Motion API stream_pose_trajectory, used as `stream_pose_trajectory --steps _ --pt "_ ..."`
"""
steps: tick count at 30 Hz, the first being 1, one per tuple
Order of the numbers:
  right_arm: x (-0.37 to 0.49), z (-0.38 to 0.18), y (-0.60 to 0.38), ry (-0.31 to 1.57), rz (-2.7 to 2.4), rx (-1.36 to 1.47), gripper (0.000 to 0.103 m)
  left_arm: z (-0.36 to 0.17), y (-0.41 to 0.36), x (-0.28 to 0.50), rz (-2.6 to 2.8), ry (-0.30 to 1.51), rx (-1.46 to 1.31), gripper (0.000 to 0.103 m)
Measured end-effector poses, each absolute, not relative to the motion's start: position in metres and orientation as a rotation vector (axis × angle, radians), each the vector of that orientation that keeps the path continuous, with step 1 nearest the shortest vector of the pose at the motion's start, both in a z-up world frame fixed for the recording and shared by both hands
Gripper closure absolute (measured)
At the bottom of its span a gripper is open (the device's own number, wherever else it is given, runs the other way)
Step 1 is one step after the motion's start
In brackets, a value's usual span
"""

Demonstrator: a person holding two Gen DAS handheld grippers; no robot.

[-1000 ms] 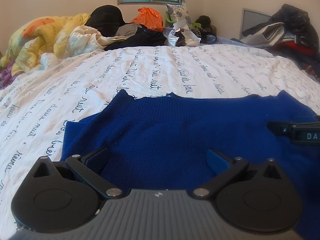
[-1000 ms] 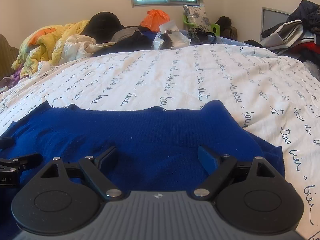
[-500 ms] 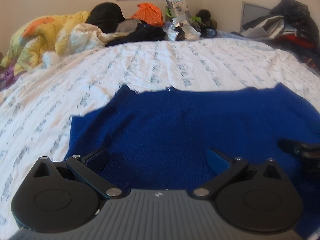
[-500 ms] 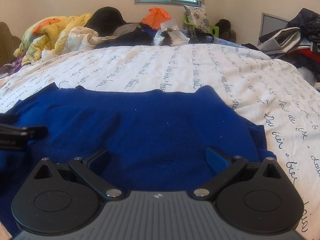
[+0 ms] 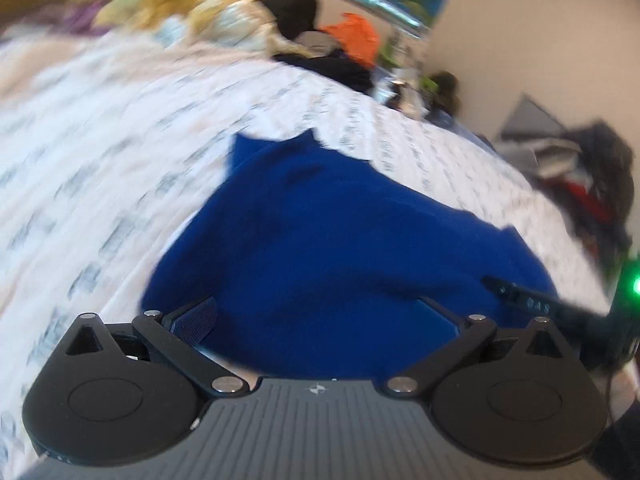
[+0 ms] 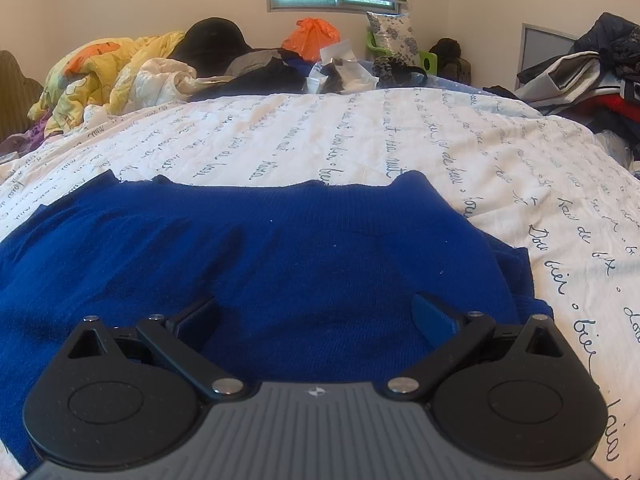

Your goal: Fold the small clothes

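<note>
A dark blue knit garment (image 6: 280, 256) lies spread flat on a white bedsheet (image 6: 360, 140) printed with script. In the blurred, tilted left wrist view the same blue garment (image 5: 328, 232) fills the middle. My left gripper (image 5: 316, 316) is open, its blue-padded jaws wide apart just over the garment's near edge. My right gripper (image 6: 316, 316) is open too, jaws wide apart over the garment's near right part. The right gripper's finger (image 5: 532, 304) shows at the right edge of the left wrist view. Neither gripper holds anything.
A yellow quilt (image 6: 100, 76), dark clothes (image 6: 256, 76), an orange bag (image 6: 312, 38) and a patterned cushion (image 6: 394, 38) are piled at the bed's far end. More clothes (image 6: 592, 76) are heaped at the far right. The sheet extends right of the garment.
The left gripper has swung and tilted sharply, blurring its view, with the garment now seen at an angle. The right gripper has barely moved. Both stay open.
</note>
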State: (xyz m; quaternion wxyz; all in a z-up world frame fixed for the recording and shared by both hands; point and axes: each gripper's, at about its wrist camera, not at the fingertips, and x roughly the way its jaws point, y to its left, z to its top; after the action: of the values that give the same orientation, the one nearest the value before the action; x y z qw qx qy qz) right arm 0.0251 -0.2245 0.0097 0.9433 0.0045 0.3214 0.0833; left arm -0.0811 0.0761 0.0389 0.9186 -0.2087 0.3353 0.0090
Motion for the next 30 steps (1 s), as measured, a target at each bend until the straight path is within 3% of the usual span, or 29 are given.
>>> stream_pose_trajectory --steps 5,10,12,14,15,24,26,28,30 --pt "0.025 0.010 -0.225 0.653 0.173 0.017 0.000 0.040 0.097 -0.081 0.050 0.636 -0.616 0.001" --pt "0.022 0.011 -0.229 0.643 0.186 0.054 0.000 0.042 0.113 -0.074 0.187 0.616 -0.830 0.018" --pt "0.021 0.011 -0.232 0.637 0.194 0.079 0.000 0.045 0.117 -0.082 0.252 0.626 -0.908 0.020" --pt "0.020 0.011 -0.235 0.631 0.204 0.104 0.000 0.047 0.118 -0.096 0.284 0.619 -0.970 0.016" --pt "0.020 0.011 -0.237 0.628 0.209 0.117 0.000 0.046 0.118 -0.100 0.310 0.637 -0.982 0.002" --pt "0.018 0.011 -0.241 0.618 0.229 0.161 0.000 0.045 0.112 -0.087 0.377 0.585 -0.906 0.005" --pt "0.018 0.011 -0.241 0.617 0.230 0.162 0.000 0.048 0.102 -0.072 0.427 0.594 -0.776 0.020" --pt "0.018 0.011 -0.242 0.616 0.233 0.168 0.000 0.050 0.091 -0.060 0.465 0.638 -0.650 0.072" --pt "0.016 0.011 -0.244 0.612 0.238 0.185 0.000 0.048 0.084 -0.056 0.463 0.668 -0.587 0.086"
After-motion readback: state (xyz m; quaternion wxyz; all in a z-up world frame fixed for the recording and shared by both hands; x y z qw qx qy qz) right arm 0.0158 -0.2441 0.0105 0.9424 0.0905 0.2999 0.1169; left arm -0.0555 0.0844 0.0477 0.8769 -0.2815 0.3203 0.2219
